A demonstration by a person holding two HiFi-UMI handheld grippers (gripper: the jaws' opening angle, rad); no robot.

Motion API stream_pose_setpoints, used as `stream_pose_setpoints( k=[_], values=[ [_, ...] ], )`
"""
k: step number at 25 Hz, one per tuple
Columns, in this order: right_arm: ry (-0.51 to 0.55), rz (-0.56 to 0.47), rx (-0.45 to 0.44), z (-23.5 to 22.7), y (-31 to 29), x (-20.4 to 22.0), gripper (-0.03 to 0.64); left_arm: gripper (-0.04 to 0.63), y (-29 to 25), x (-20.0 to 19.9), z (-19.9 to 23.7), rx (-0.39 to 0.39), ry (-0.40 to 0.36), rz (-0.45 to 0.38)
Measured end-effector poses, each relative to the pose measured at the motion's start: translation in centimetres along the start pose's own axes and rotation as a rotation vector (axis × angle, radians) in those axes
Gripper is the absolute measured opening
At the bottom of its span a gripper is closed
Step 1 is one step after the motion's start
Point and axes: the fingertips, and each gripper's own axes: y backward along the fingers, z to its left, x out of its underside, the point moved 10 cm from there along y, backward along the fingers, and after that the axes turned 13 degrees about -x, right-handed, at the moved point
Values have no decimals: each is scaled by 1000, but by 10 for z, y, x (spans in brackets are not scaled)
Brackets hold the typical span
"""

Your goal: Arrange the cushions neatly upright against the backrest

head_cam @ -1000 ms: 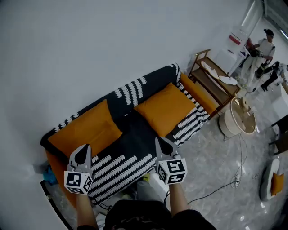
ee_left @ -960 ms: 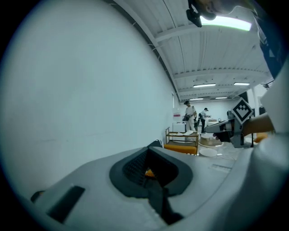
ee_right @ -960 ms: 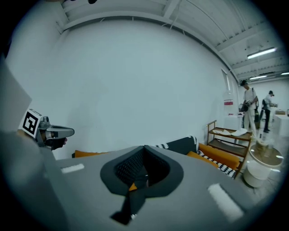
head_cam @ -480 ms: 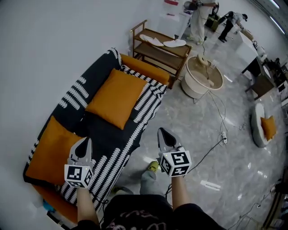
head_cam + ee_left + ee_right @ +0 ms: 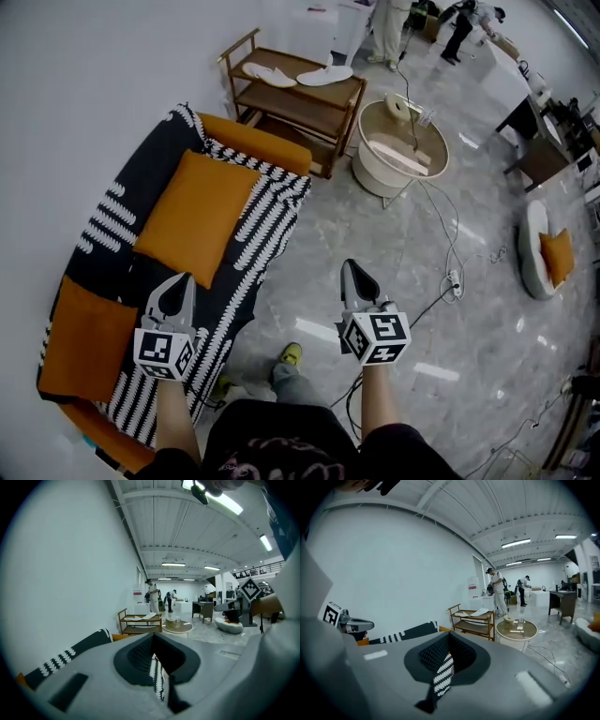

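1. Both of my grippers hang in front of me, jaws pressed together and pinching nothing. The left gripper (image 5: pixel 175 289) is above the front edge of the sofa (image 5: pixel 258 141), and the right gripper (image 5: pixel 354 278) is above the grey floor (image 5: pixel 422 375).
2. The sofa, draped in a black-and-white patterned throw (image 5: pixel 267 211), holds two orange cushions. The far cushion (image 5: pixel 192 216) and the near cushion (image 5: pixel 89 333) sit well apart, both toward the backrest (image 5: pixel 108 211). I cannot tell how upright either stands.
3. A wooden rack (image 5: pixel 309 112) stands just beside the sofa's far arm. Two flat white pieces (image 5: pixel 267 70) lie on its top shelf.
4. A round cream table (image 5: pixel 380 183) with a raised rim stands near the rack. It carries a few things too small to name.
5. A white floor bed (image 5: pixel 532 272), well apart from the sofa, holds one more orange pillow (image 5: pixel 558 258), the third orange one in all.
6. One power strip (image 5: pixel 455 278) lies on the floor, and two people (image 5: pixel 386 28) stand at the far end.
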Motion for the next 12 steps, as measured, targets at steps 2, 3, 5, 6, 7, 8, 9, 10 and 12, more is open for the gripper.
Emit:
stream_pose_setpoints(
  k=[2, 3, 5, 6, 7, 8, 9, 10, 12],
  values=[
    [-11, -6, 12, -26, -2, -7, 8, -2, -22, -9, -14, 4, -3, 0],
    [-11, -3, 18, -37, -4, -8, 8, -2, -32, -12, -20, 7, -3, 3],
    [-11, 5, 28, -53, -6, -10, 8, -2, -50, -12, -29, 14, -7, 18],
    [-11, 8, 31, -59, -9, -11, 8, -2, -59, -13, -31, 13, -6, 22],
    [-9, 11, 32, -65, -12, -13, 8, -2, -68, -15, -33, 8, 2, 22],
    [-4, 15, 31, -72, -17, -15, 8, -2, -77, -17, -34, 3, 16, 16],
    [2, 18, 29, -78, -22, -18, 8, -2, -86, -19, -36, -1, 31, 8],
    [8, 21, 26, -85, -29, -20, 8, -2, -95, -21, -37, -3, 41, 0],
    [17, 25, 18, -98, -47, -25, 8, -2, -114, -21, -38, -6, 49, -6]
  ],
)
